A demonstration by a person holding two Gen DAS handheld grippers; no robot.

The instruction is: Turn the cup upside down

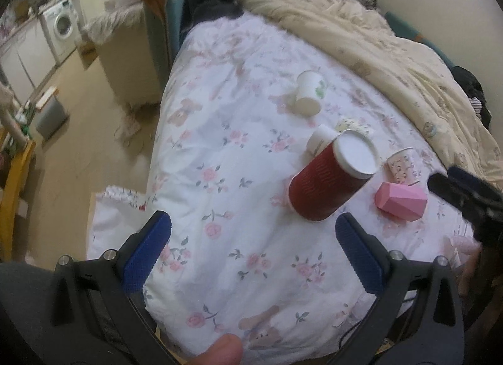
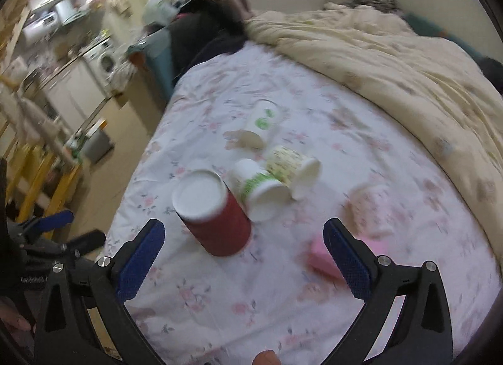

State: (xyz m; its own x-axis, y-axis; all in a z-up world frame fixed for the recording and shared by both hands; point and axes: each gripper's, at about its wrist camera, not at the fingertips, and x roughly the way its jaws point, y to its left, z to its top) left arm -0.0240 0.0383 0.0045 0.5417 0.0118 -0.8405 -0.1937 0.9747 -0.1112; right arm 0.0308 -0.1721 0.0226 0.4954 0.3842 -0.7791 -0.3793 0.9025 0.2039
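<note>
A dark red ribbed paper cup [image 1: 327,188] stands upside down on the floral bedsheet [image 1: 220,144], its white base facing up. It also shows in the right wrist view [image 2: 220,223]. My left gripper [image 1: 253,226] is open and empty, just in front of the red cup. My right gripper [image 2: 243,236] is open and empty, with the red cup between and beyond its fingers. A pink faceted cup [image 1: 400,203] lies on its side to the right; it shows blurred in the right wrist view [image 2: 320,258].
Several paper cups lie on the bed: a white one with green print [image 1: 309,92], a white one [image 2: 261,190], a yellowish one [image 2: 292,166] and a pink-patterned one [image 1: 404,165]. A cream duvet [image 1: 393,50] covers the far right. The bed's left edge drops to the floor [image 1: 94,144].
</note>
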